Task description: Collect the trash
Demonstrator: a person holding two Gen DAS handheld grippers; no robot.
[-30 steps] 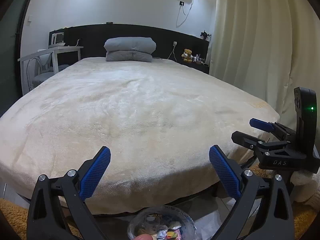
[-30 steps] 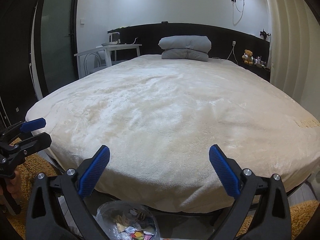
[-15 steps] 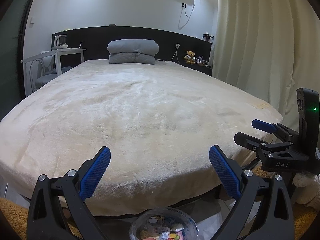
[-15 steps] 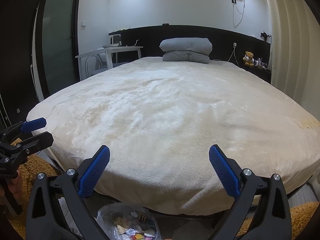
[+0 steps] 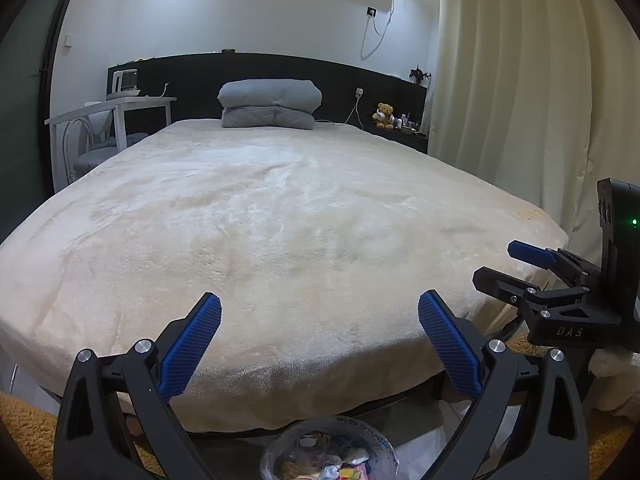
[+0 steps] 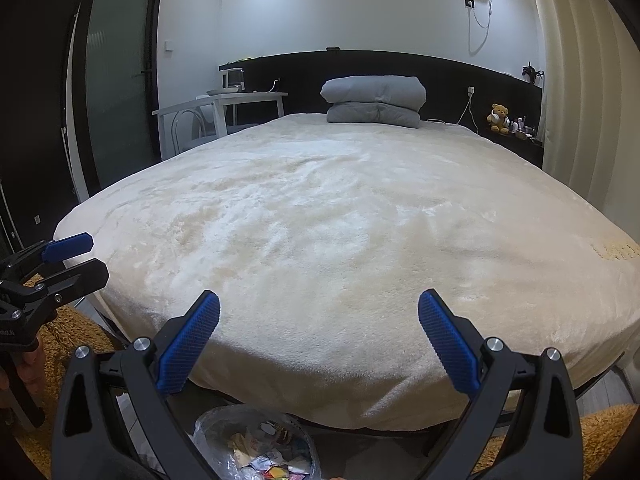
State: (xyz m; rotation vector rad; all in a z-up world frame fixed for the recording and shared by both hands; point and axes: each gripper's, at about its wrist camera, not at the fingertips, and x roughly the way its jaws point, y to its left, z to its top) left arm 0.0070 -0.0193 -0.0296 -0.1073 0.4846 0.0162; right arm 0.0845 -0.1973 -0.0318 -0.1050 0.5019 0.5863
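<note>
The left claw [image 5: 320,320] hangs spread wide and empty over the foot of the bed [image 5: 260,220]. Just below, on the floor, sits the trash bag [image 6: 256,446], mouth up and holding wrappers, likely ready for drops. The right claw [image 6: 320,320] is likewise splayed, holding nothing.

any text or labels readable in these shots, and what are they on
"DAS": raised letters on the black body of the right tongs, seen in the left wrist view.
Dark print runs along the rim of the clear trash bag on the floor at the foot of the bed; too small and warped to read.
Wrappers inside the bag: print is blurred, unreadable.
Nothing else legible in either view; both tongs, including the left tongs, are open and empty.
</note>
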